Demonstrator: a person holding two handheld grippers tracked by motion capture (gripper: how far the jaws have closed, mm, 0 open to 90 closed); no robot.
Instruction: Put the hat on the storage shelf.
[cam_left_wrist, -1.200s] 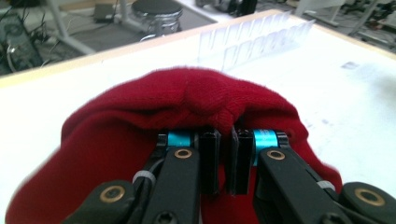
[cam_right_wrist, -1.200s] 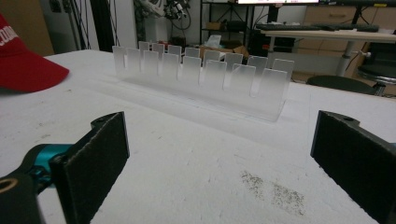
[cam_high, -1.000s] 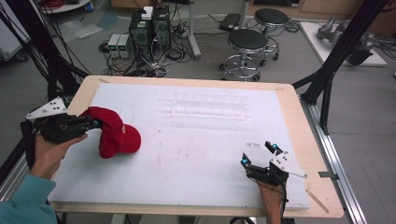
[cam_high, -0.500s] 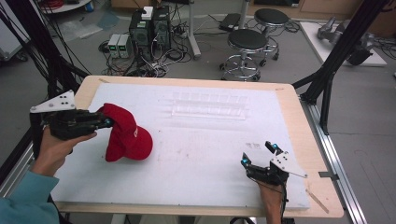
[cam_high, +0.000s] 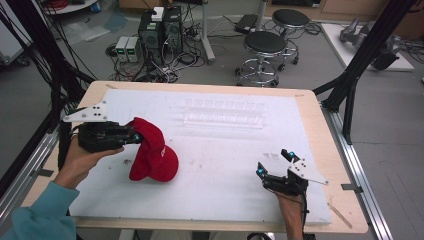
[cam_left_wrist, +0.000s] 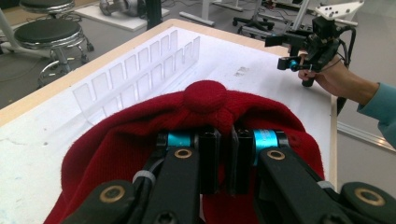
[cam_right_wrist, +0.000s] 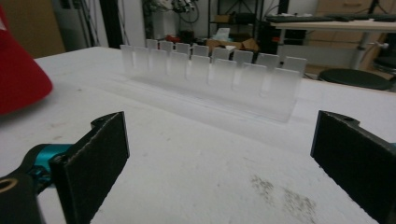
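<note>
Pinching the red cap (cam_high: 152, 152), left tongs (cam_high: 131, 137) pressed together, right tongs (cam_high: 274, 163) spread, well apart.

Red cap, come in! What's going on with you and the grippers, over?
Left gripper shut on the red cap, lifting its top edge. Right gripper open, holding nothing. Clear rack beyond the cap, not touching.

Plenty of open room on the bench (cam_high: 220, 200): the whole middle of the frame, between the red cap (cam_high: 152, 152) at left and the right claw (cam_high: 274, 162) at lower right, is bare white board. The one real obstacle is the clear slotted rack (cam_high: 224, 112) lying across the upper middle. Left of the cap, the left claw (cam_high: 131, 137) and its hand crowd the edge.
</note>
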